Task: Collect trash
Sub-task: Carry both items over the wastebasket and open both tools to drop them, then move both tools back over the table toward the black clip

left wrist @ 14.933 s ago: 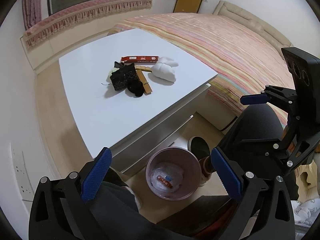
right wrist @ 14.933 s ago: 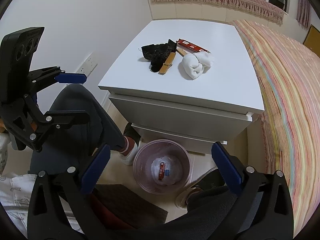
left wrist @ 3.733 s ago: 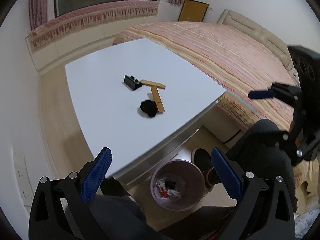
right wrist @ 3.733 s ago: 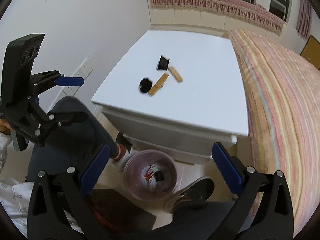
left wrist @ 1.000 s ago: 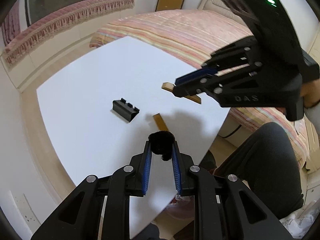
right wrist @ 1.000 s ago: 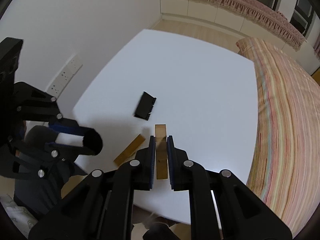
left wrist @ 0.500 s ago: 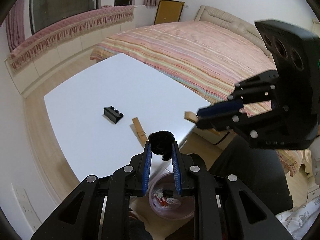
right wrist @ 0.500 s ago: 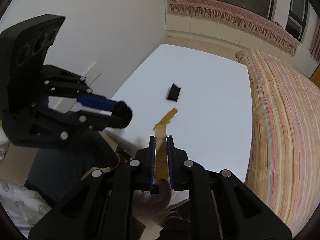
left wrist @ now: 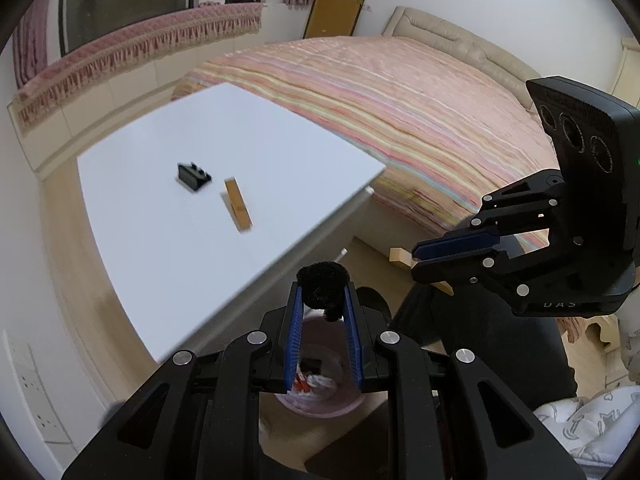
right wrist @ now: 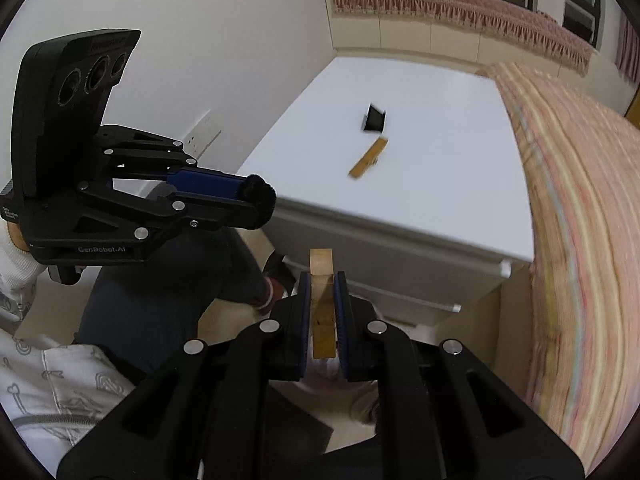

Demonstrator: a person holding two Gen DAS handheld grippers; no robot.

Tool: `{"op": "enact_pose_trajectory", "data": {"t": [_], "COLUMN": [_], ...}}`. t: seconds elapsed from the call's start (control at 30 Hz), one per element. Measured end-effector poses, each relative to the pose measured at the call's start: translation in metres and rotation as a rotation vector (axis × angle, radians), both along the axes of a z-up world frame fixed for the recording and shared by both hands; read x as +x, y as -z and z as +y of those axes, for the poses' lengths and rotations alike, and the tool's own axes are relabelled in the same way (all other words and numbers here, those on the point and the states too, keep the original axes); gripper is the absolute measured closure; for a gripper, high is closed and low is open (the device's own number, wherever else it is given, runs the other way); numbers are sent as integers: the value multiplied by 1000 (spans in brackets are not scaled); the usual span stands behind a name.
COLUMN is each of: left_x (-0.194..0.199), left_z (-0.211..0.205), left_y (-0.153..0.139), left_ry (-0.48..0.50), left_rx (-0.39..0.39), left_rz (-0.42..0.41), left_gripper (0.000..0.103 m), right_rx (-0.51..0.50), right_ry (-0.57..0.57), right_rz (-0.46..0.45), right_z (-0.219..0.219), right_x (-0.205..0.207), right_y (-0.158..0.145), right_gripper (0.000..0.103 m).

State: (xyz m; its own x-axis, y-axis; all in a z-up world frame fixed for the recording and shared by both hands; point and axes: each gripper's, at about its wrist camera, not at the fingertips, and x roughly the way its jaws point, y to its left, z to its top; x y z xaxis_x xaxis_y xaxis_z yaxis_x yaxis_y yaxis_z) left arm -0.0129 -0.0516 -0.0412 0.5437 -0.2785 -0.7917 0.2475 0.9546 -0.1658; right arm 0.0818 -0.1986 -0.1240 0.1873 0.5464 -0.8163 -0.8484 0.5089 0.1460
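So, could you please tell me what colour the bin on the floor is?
Pink: the bin shows best in the left wrist view, below the left gripper.

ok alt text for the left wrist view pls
The left gripper grips a black fuzzy ball above a pink bin on the floor. The right gripper holds a wooden clip nearby; another clip and a black piece lie on the white table.

We are working in a home bedroom: a bed (left wrist: 400, 92) under a striped cover with padded headboard (left wrist: 460, 40), a fringed window seat (left wrist: 140, 36), a white bedside desk (left wrist: 224, 184), wall sockets (right wrist: 204, 130).
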Motion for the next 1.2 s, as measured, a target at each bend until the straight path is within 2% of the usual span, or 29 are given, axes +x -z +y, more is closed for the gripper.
{"op": "enact_pose_trajectory", "data": {"t": [0.17, 0.57, 0.63, 0.7, 0.73, 0.77, 0.8, 0.83, 0.9, 1.2], "left_x": [-10, -16, -16, -16, -16, -15, -15, -15, -15, -17], "left_z": [-5, -9, -10, -12, -12, -11, -8, -6, -2, 9], "left_y": [10, 18, 19, 21, 22, 22, 23, 23, 22, 18], "left_ry": [8, 25, 32, 40, 38, 29, 14, 7, -18, -75], "left_rx": [-7, -19, -22, -24, -17, -13, -13, -16, -10, 1], "left_rz": [24, 52, 60, 62, 63, 61, 55, 52, 43, 26], "left_gripper": [83, 83, 81, 74, 69, 52, 40, 37, 14, 8], "right_rx": [-8, 1, 4, -1, -7, -12, -6, 5, -4, -16], "right_ry": [-4, -21, -24, -27, -26, -18, -8, 3, 18, 65], "right_rz": [34, 80, 86, 93, 92, 89, 88, 87, 92, 99], "right_z": [-1, 0, 0, 0, 0, 0, -1, -3, -4, -5], "right_x": [-8, -14, -14, -14, -14, -14, -13, -12, -10, -7], "right_y": [13, 22, 23, 25, 26, 27, 27, 27, 28, 29], "right_gripper": [92, 92, 91, 89, 84, 55, 28, 23, 11, 6]}}
